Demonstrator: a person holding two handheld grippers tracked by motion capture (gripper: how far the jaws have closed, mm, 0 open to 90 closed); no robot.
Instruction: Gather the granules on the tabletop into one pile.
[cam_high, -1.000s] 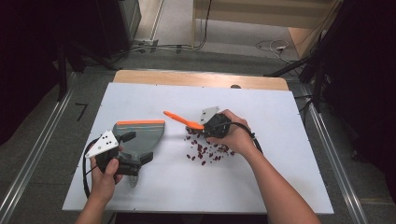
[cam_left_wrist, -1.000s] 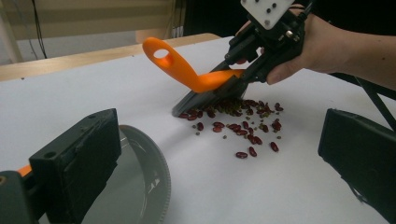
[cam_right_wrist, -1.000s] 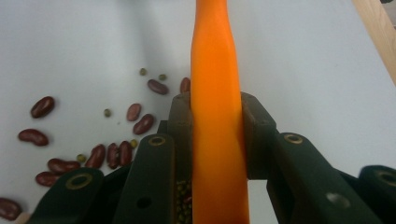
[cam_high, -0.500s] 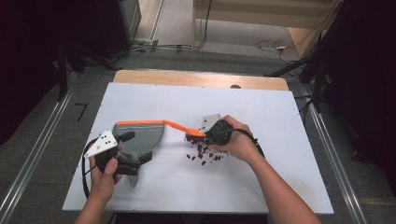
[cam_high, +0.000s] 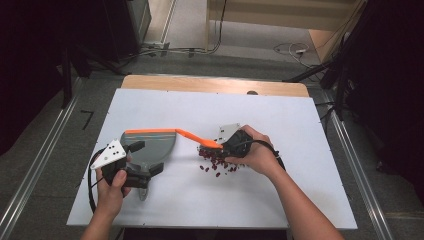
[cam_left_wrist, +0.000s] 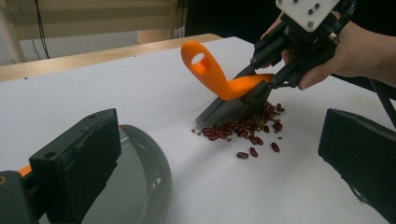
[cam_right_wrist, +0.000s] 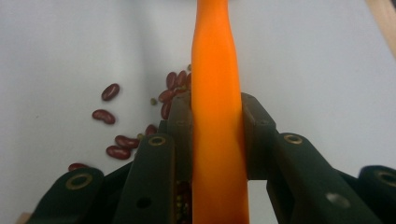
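Brush: orange-handled brush pinched between the jaws of the right gripper; in the right gripper view its handle runs straight up between the two pads, which press on it from both sides.
Bristles: dark bristles just below the right gripper, touching the table at the near edge of the bean pile.
Beans: red beans scattered in a small heap on the white table, directly under and just beside the right gripper; a few lie a little apart from the heap.
Dustpan: grey dustpan with an orange edge, just ahead of the left gripper; the brush handle's free end reaches toward its orange edge.
Left gripper: left gripper at the dustpan's near end; its jaws stand spread in the left gripper view, one over the pan's rim, the other over bare table. Whether it grips the dustpan's handle I cannot tell.
Gap: beans lie between the two grippers, nearer the right one.
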